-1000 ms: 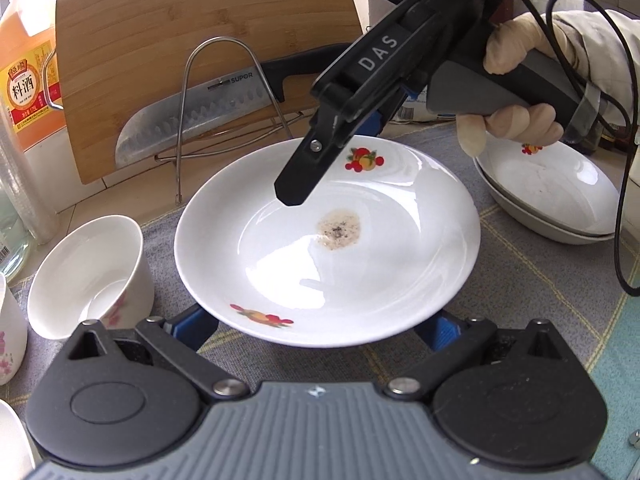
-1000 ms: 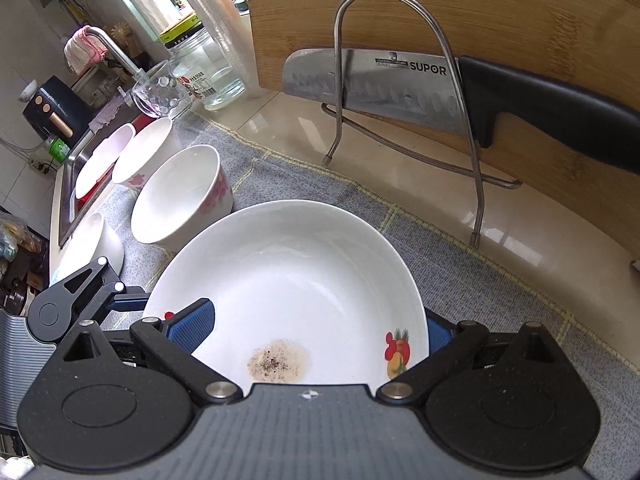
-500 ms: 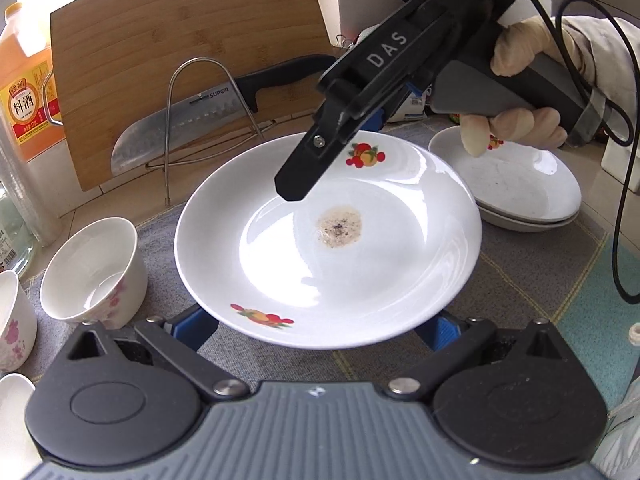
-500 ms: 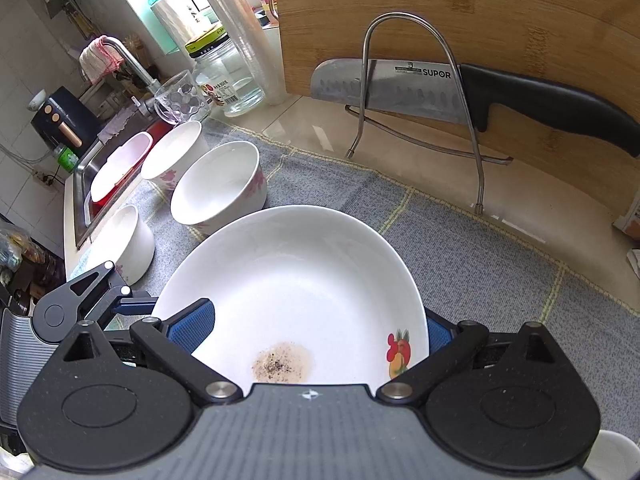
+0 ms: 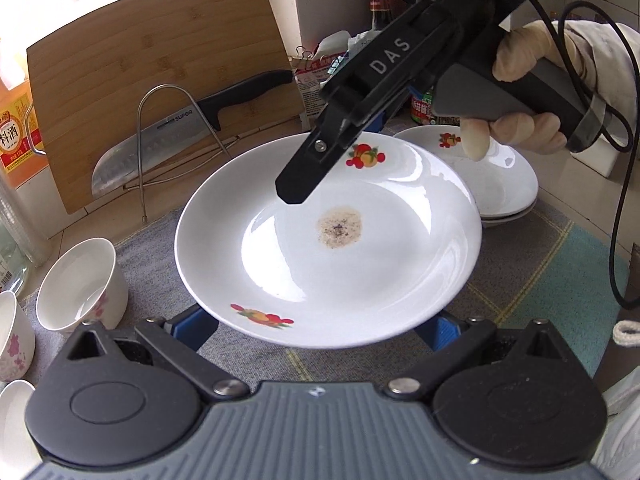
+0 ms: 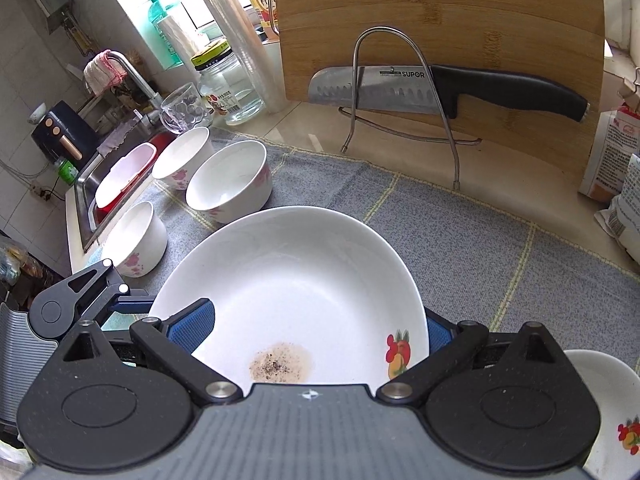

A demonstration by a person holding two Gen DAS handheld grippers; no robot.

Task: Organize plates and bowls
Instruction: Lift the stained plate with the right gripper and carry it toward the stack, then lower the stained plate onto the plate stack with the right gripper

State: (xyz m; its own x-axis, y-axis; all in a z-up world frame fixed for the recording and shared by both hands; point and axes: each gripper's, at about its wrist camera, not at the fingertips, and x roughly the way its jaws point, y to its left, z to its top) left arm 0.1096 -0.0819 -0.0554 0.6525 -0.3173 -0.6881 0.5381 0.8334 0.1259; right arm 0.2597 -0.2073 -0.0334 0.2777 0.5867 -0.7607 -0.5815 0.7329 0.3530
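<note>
Between my two pairs of fingers rides the soiled plate [image 5: 328, 240], clear of the tabletop [image 6: 460, 232]: left gripper [image 5: 320, 326] and right gripper [image 6: 316, 330] clamp opposite rims. Beyond my right fingers, beside the plate, waits the plate stack [image 5: 500, 184].

A grey checked mat [image 6: 440, 232] covers the surface [image 6: 304, 136]; three bowls [image 6: 230, 180] stand on the mat's sink-side end, stacked plates [image 5: 504, 184] opposite.
</note>
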